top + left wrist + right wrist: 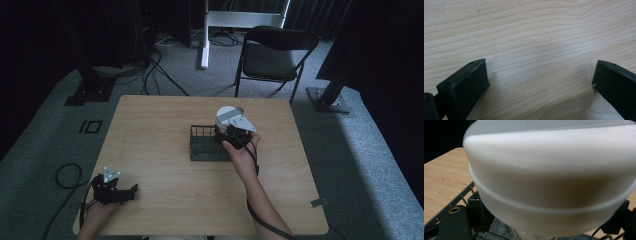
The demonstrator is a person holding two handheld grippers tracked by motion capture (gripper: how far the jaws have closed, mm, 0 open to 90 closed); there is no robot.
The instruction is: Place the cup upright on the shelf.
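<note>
while the right gripper (231, 131) holds a white bowl (228, 116) over the right end of the black wire rack (205, 146), the job looks about midway: the bowl is carried to the rack, but i cannot tell whether it is seated in it yet, and letting go is still to come. its fingers (454, 222) are largely hidden behind the bowl, which sits just in front of them and fills the space between; they appear closed on it, judging by how it hangs tilted at their tips. the rack's wires and dark base lie just below the fingers.

the bowl is plain, smooth and white, rounded, with a thin raised ridge running around its wall (549, 185); from above a grey band crosses its upper side. it is blurred up close, so finer marks cannot be made out.

the left gripper (116, 191) rests at the near left corner of the tabletop (160, 115), well apart from the rack. its fingers (466, 85) stand wide open with bare wood between them.
</note>
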